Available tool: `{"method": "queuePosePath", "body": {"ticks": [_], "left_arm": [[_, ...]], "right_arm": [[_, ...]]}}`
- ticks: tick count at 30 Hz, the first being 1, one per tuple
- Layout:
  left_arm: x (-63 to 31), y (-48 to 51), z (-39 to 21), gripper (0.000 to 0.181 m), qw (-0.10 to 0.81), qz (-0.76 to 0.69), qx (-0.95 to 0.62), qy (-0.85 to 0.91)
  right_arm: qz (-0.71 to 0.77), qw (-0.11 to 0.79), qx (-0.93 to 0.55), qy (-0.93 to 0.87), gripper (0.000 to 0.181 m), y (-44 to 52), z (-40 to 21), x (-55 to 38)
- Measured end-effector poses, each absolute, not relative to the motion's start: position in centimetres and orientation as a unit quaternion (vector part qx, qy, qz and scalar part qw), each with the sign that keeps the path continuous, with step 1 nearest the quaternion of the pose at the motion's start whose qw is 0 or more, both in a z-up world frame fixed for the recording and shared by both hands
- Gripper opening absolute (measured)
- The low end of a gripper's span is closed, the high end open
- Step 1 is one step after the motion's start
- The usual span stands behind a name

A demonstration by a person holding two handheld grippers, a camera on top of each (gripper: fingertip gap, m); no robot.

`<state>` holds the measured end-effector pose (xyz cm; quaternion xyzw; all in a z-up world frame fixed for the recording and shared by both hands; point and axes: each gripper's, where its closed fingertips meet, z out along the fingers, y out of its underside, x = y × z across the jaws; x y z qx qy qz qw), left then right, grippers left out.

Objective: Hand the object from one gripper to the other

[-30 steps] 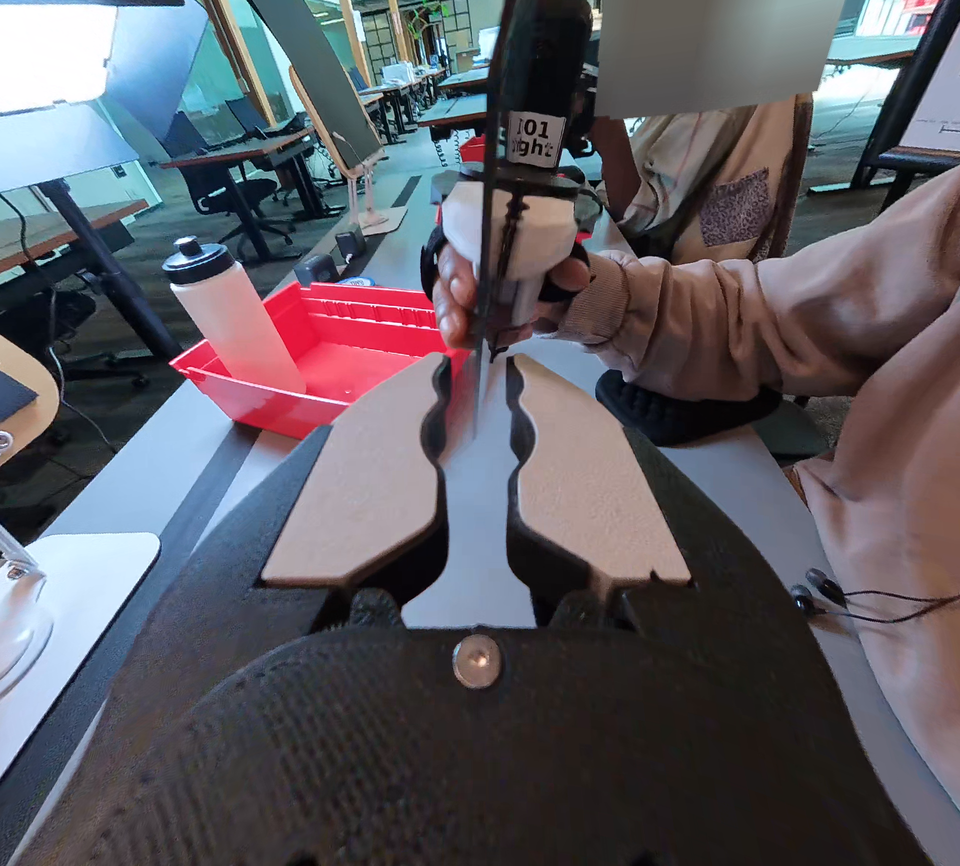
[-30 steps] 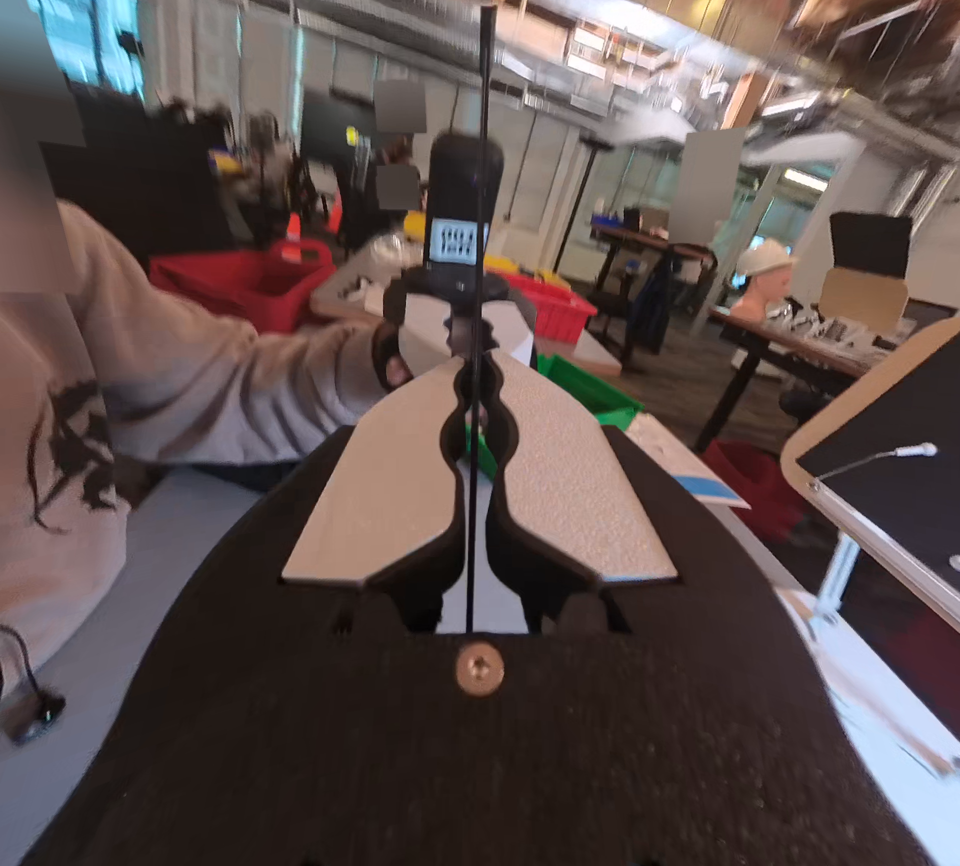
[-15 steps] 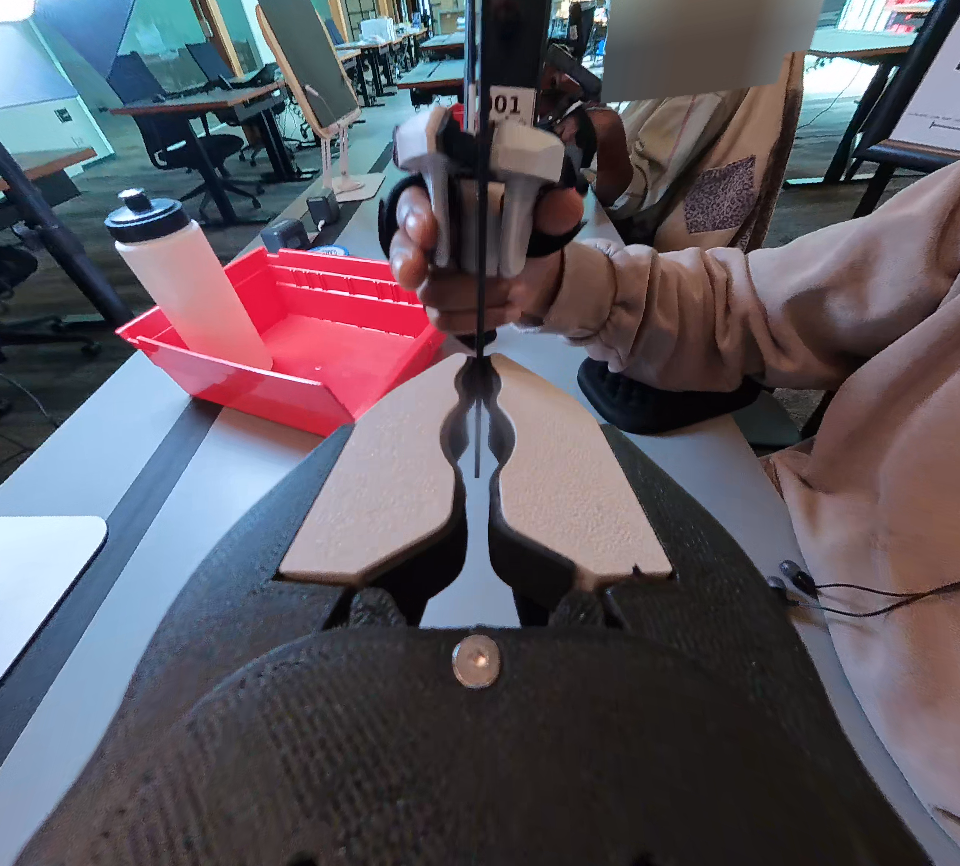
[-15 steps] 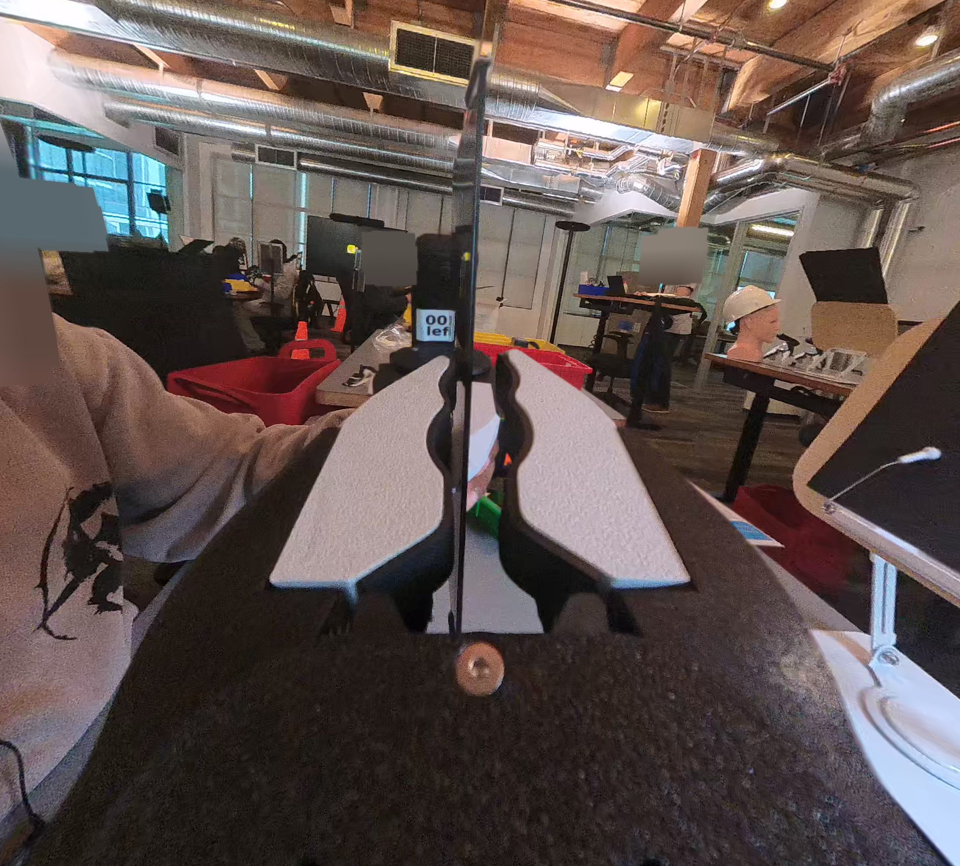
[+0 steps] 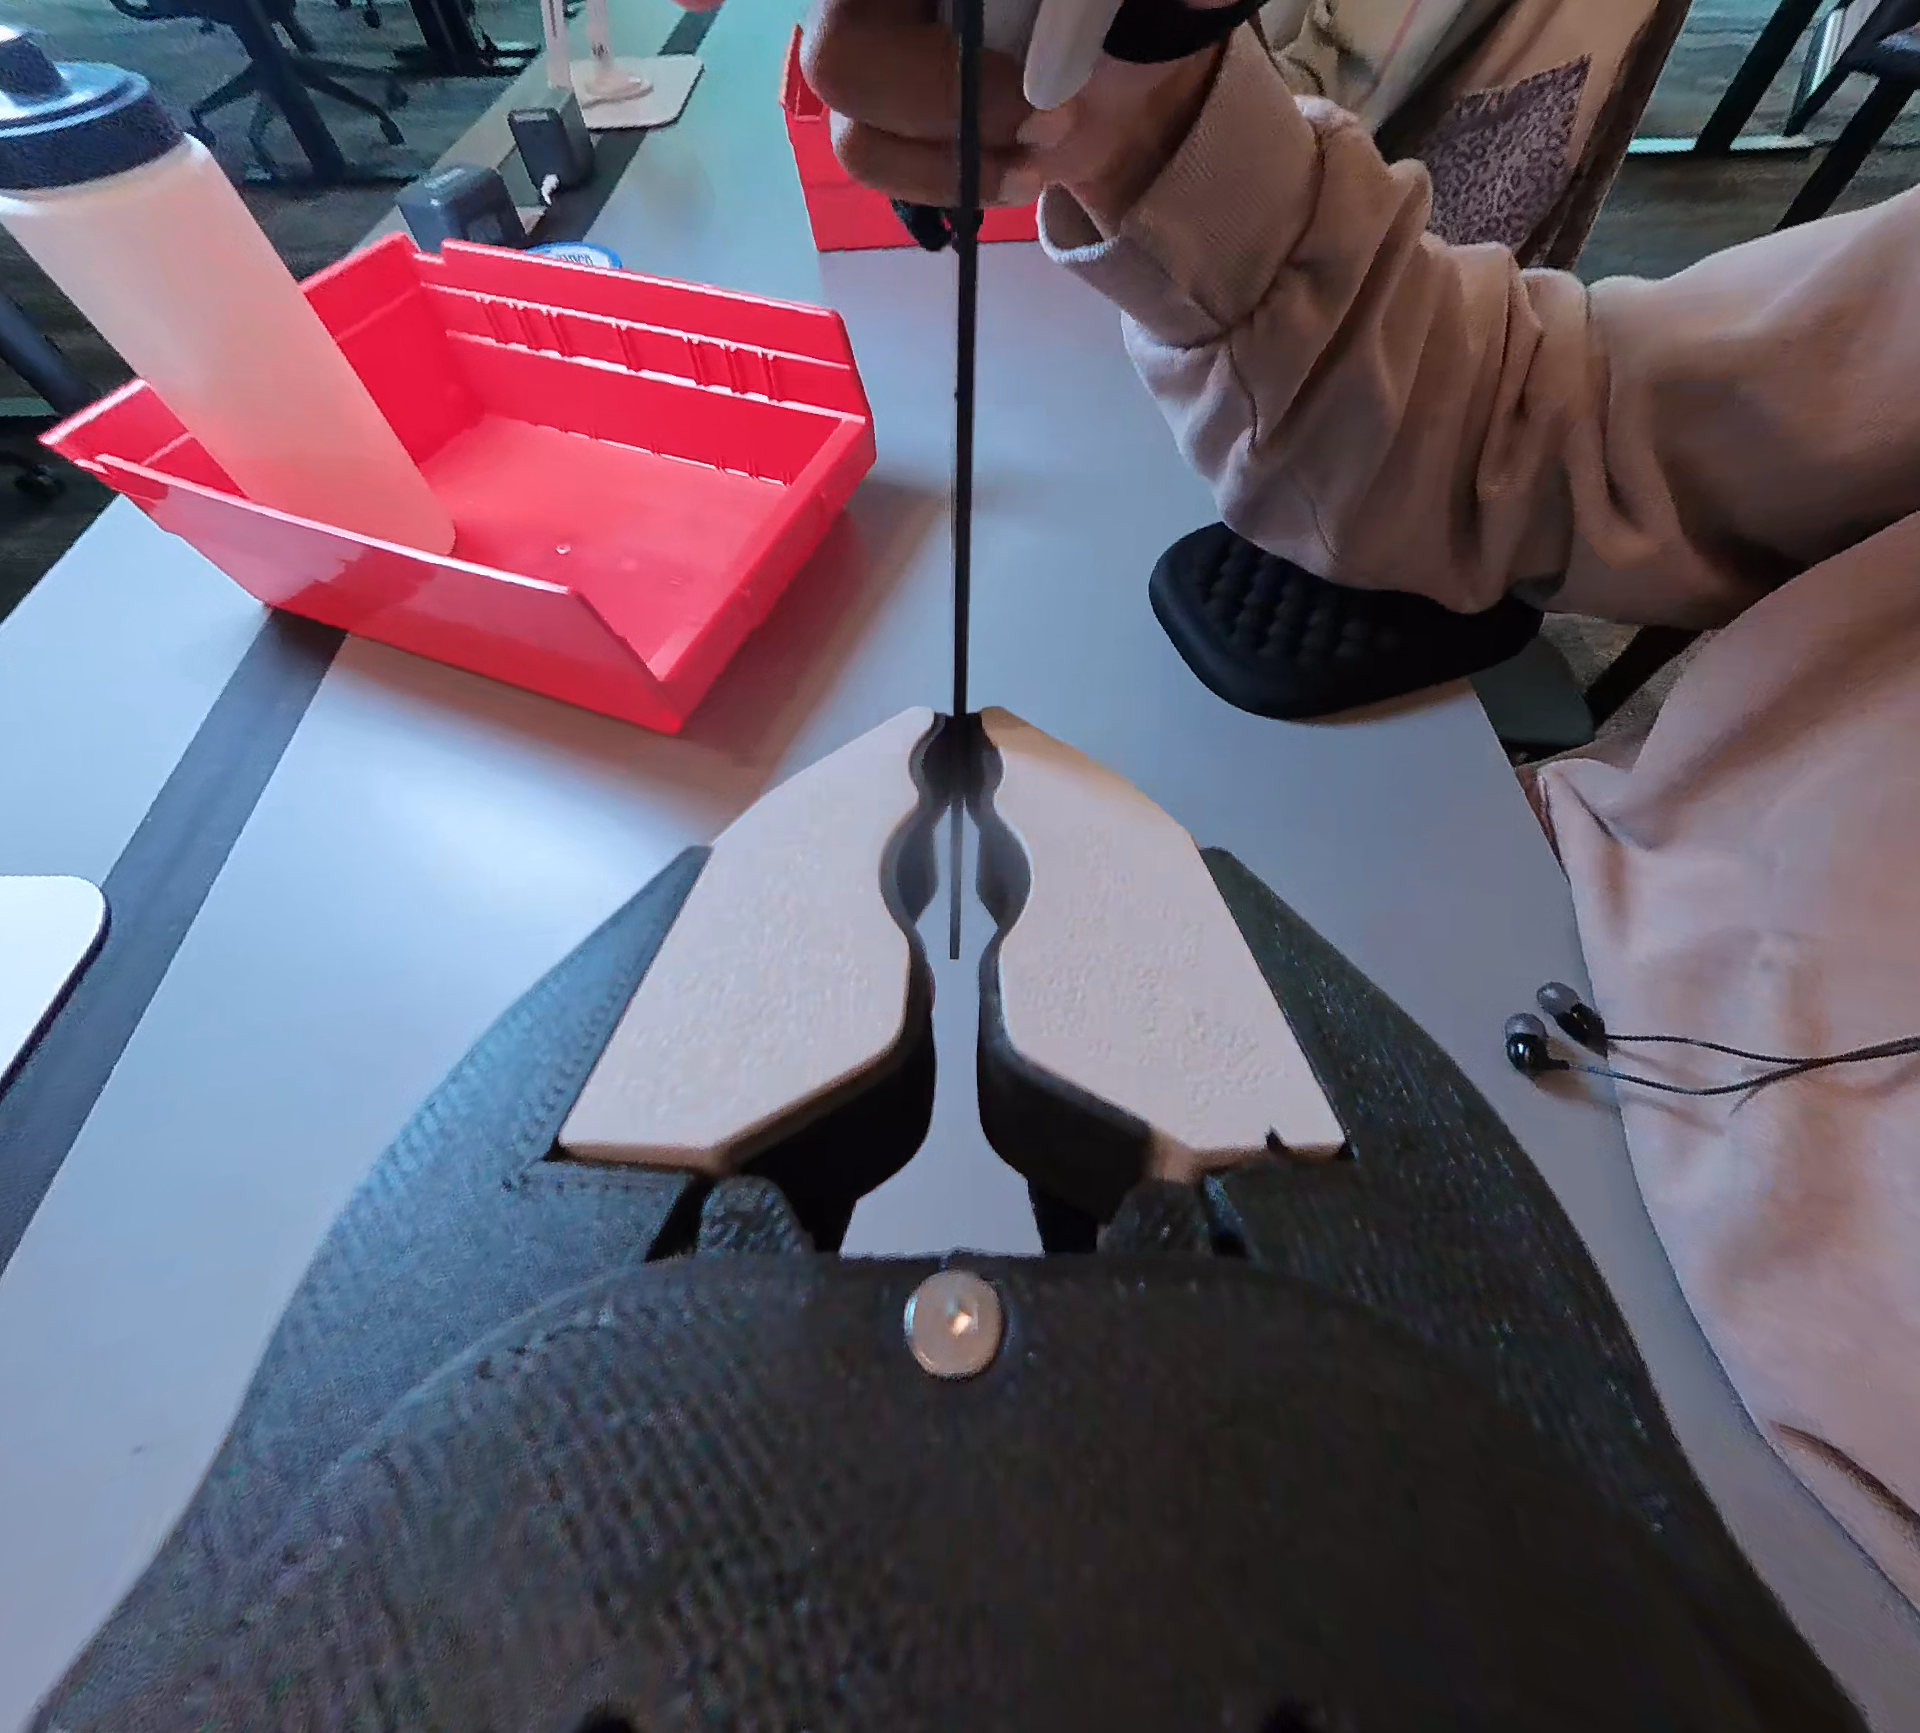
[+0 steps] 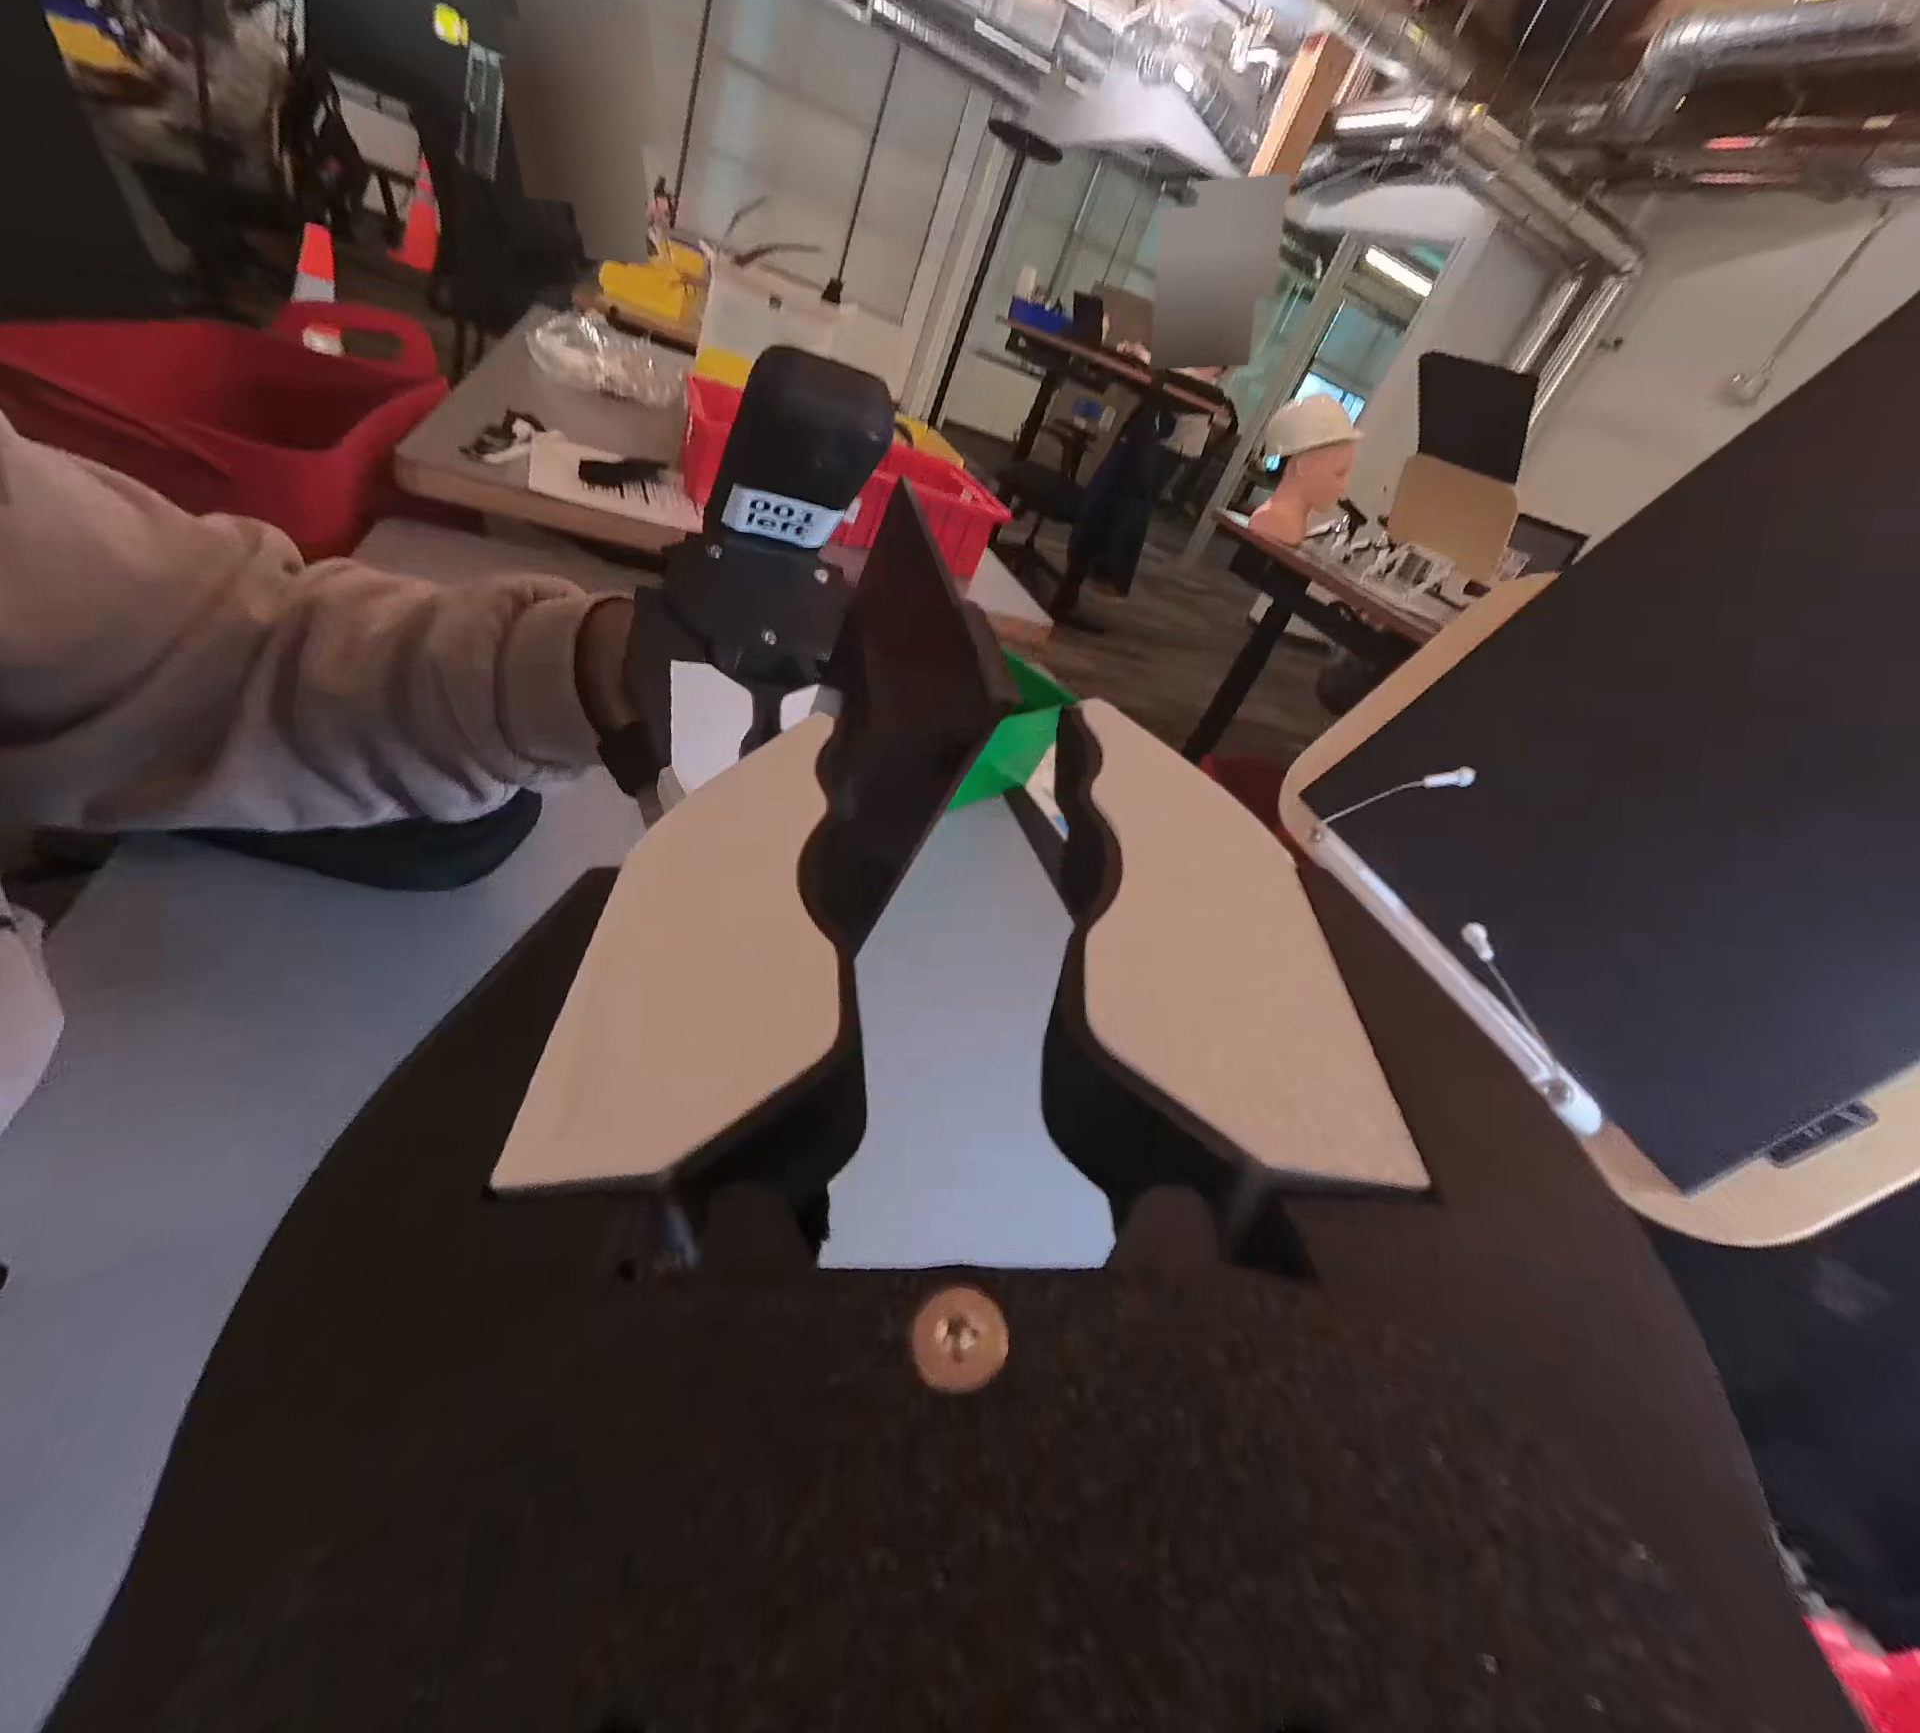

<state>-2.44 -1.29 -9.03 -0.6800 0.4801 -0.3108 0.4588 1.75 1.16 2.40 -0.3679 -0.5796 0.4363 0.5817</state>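
A thin flat black plate (image 5: 962,457) is pinched edge-on above the grey desk (image 5: 436,810) by the left hand-held gripper (image 5: 958,727), while the right hand-held gripper (image 6: 951,727) is spread, so the handover appears essentially done.

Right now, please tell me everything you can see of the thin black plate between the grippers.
The thin black plate is flat, dark, rigid-looking and angular, with a pointed top. The left wrist view shows it edge-on, upright above the table. The left gripper is shut on its lower edge; the right gripper stands open around it.
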Motion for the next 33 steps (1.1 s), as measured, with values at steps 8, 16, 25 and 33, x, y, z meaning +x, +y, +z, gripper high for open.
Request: {"method": "queuePosePath", "body": {"ticks": [8,16,25,33], "left_arm": [[-2.8,-0.9,-8.0,0.003,0.488,-0.331,-0.659,0.467],[-3.3,-1.5,-3.0,0.025,0.606,-0.404,-0.543,0.418],[-5.9,-0.7,-3.5,0.002,0.577,-0.313,-0.608,0.447],[-11.2,3.4,-2.5,0.002,0.671,0.119,-0.573,0.455]], "right_arm": [[0.518,0.544,-0.324,-0.575,0.003,-0.8,2.6,0.9],[0.721,0.552,-0.207,-0.364,0.002,0.0,7.9,4.7],[0.611,0.579,-0.332,-0.425,0.018,3.9,4.4,2.4],[0.514,0.569,-0.497,-0.407,0.028,8.7,3.3,4.2]]}}
